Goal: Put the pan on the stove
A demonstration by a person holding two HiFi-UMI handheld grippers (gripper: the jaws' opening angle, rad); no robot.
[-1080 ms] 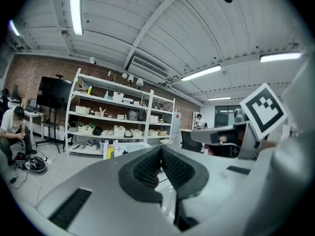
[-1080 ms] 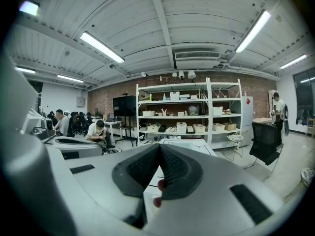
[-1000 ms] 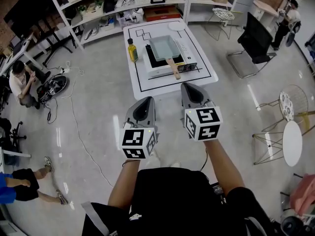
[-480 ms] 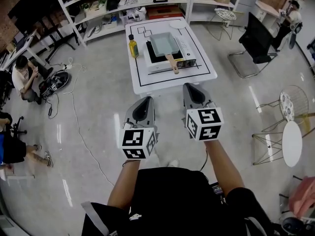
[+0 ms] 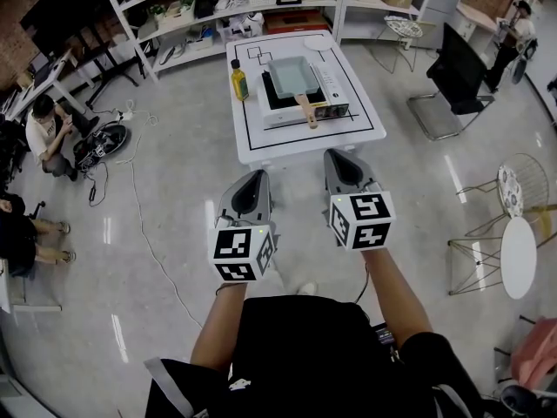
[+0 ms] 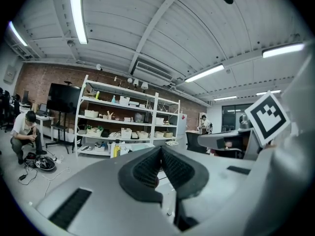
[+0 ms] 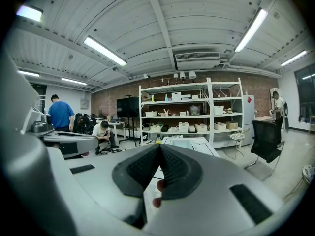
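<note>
A pale blue rectangular pan [image 5: 291, 77] with a wooden handle [image 5: 307, 113] rests on top of a white tabletop stove [image 5: 329, 103]. The stove stands on a white table [image 5: 261, 142] some way ahead of me. My left gripper [image 5: 258, 175] and right gripper [image 5: 334, 153] are held side by side over the floor, short of the table's near edge and pointing toward it. In the left gripper view the left gripper [image 6: 160, 149] has its pads pressed together with nothing between them. The right gripper [image 7: 159, 147] looks the same in its own view.
A yellow bottle [image 5: 238, 80] and a white plate [image 5: 318, 44] also sit on the table. Shelving [image 5: 244, 11] lines the back wall. A black chair [image 5: 457, 72] stands to the right, with a round white table [image 5: 519, 256] nearer. People sit on the floor at left [image 5: 43, 129], beside cables [image 5: 139, 225].
The head view has swung a little, so the table and shelves sit slightly further right in the picture. Both grippers stay shut, side by side and empty.
</note>
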